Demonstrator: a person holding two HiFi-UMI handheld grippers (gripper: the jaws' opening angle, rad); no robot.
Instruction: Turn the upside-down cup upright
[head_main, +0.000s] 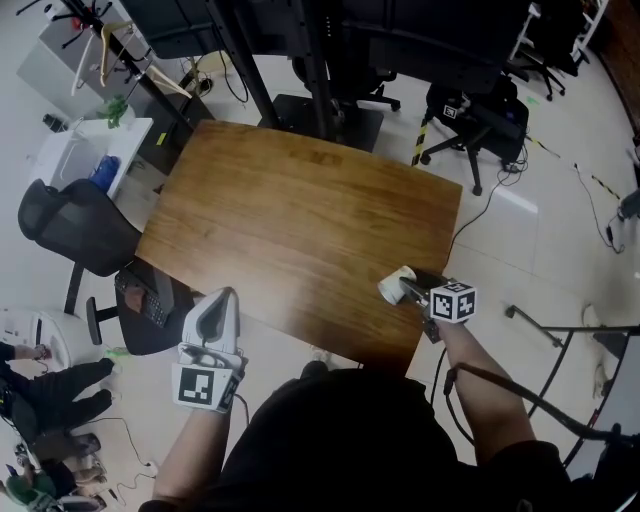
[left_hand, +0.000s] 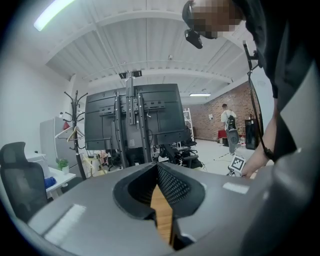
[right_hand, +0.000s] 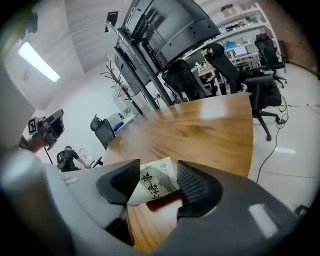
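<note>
A white paper cup (head_main: 394, 286) with dark printed characters sits tilted near the front right corner of the wooden table (head_main: 300, 215). My right gripper (head_main: 403, 291) is around it. In the right gripper view the cup (right_hand: 151, 183) lies between the jaws and leans against the left pad, while a gap shows at the right pad, so the right gripper (right_hand: 158, 183) is open. I cannot tell which way the cup's mouth faces. My left gripper (head_main: 222, 296) hovers at the table's front left edge. Its jaws (left_hand: 156, 175) are nearly together with nothing in them.
A black office chair (head_main: 72, 232) stands left of the table, with a white side table (head_main: 85, 150) behind it. Dark monitor stands (head_main: 320, 110) and another chair (head_main: 470, 120) are beyond the far edge. A person's gloved hand (head_main: 65, 392) is at the lower left.
</note>
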